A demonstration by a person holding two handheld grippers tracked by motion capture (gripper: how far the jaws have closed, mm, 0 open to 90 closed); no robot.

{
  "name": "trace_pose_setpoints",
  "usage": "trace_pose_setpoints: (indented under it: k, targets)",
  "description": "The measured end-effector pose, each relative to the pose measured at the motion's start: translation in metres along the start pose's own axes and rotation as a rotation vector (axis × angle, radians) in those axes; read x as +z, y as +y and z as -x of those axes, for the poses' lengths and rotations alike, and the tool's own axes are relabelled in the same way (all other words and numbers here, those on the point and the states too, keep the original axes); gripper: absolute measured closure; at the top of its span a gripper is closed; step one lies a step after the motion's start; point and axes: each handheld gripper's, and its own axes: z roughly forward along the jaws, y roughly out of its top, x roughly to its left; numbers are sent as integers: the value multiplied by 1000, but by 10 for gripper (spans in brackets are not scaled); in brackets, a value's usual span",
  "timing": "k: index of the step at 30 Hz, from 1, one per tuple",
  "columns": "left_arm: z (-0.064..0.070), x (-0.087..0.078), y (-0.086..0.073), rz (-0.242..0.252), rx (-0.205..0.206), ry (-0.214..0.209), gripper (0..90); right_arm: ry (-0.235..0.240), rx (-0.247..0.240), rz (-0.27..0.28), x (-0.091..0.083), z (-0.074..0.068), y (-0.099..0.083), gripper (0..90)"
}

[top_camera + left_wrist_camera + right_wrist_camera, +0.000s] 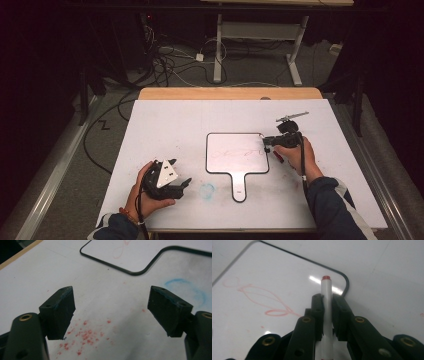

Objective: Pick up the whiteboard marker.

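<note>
Right claw (327, 302) clamps red-tipped marker (326, 297) over small whiteboard (235, 150) mid-tabletop, near its right corner, scribble begun. Left claw (110, 310) gapes wide, idle. Next: likely lower tip, draw.

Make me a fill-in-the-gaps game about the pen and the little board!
1. The right tool is shut on a white ____ with a red tip.
2. The scribble on the small whiteboard is coloured ____.
3. The left tool has its jaws ____ and holds nothing.
4. The smudge on the table beside the whiteboard's handle is coloured ____.

Missing words: marker; red; open; blue
</note>
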Motion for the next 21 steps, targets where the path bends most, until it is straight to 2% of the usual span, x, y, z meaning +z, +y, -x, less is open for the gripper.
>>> trace_pose_setpoints:
  k: [6,10,14,17,21]
  targets:
    - [-2,2,22,86,-84,-65,211,32,-42,141,-26,-19,0,815]
    - [4,9,41,127,-100,-111,215,62,-85,220,-37,-37,-3,816]
    - [14,21,63,154,-114,-168,221,94,-108,280,-43,-54,-8,816]
    - [28,32,82,147,-96,-194,233,115,-137,311,-43,-68,-12,816]
    - [44,46,101,168,-118,-274,236,135,-181,338,-42,-87,-17,816]
